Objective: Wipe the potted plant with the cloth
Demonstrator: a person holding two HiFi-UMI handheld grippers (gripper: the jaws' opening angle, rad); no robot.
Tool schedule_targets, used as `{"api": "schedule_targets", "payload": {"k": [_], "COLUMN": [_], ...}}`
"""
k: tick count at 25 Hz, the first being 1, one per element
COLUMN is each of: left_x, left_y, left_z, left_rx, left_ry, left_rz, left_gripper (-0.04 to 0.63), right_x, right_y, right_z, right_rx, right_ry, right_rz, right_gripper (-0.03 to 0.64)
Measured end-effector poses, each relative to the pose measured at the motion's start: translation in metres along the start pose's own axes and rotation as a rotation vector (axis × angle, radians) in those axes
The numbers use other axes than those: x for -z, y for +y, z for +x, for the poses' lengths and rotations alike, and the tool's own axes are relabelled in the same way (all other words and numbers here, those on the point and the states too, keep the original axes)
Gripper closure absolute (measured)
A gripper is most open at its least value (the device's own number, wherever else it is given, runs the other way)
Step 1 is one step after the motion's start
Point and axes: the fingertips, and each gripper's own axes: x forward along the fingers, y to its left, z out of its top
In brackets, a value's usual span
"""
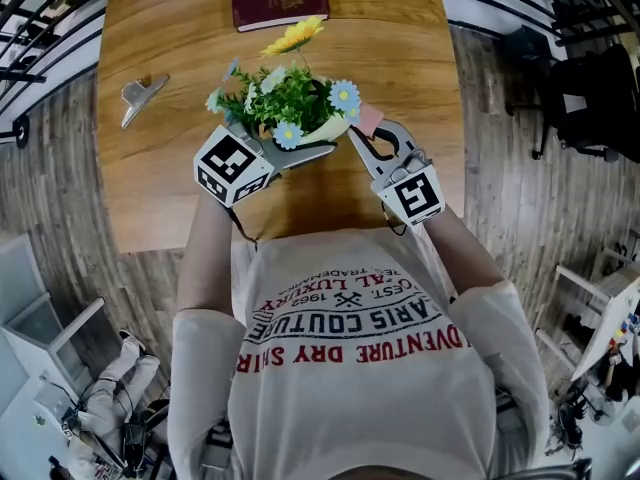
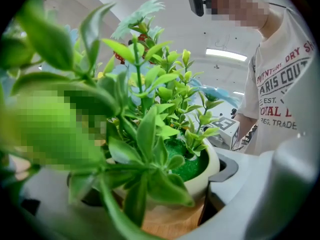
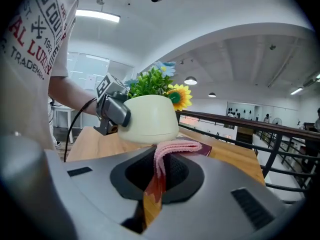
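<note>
Potted plant (image 1: 290, 103) gripped at pot by my left tool (image 1: 308, 150); my right tool (image 1: 362, 140) pinches cloth (image 1: 368, 118), pressed against pot's right side.

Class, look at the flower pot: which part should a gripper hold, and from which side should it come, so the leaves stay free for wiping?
Hold the pot by its smooth rounded wall below the rim, coming from the side. Leaves and flowers spread over the top, so a gripper from above would likely crush them. The left gripper holds it this way.
</note>
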Motion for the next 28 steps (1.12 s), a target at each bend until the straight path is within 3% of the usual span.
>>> {"api": "schedule_targets", "payload": {"k": [9,19,28], "left_x": [0.023,0.096,0.135], "left_y": [0.007,-0.014,-0.026], "left_z": [0.016,0.068,0.096], "left_rx": [-0.071,0.05,0.131], "left_ry": [0.034,0.211,0.232], "left_rz": [0.119,0.2,0.149], "left_gripper": [0.04,0.04,0.04], "right_x": [0.018,0.045,0.073], "right_y": [-0.053,-0.107,-0.113], "right_z": [0.0,-0.029,-0.038], "right_rx": [0.177,0.36,0.377], "right_ry": [0.052,0.091,0.133], "right_rz": [0.056,0.093,0.155], "right_gripper": [0.581,0.58,0.58]}}
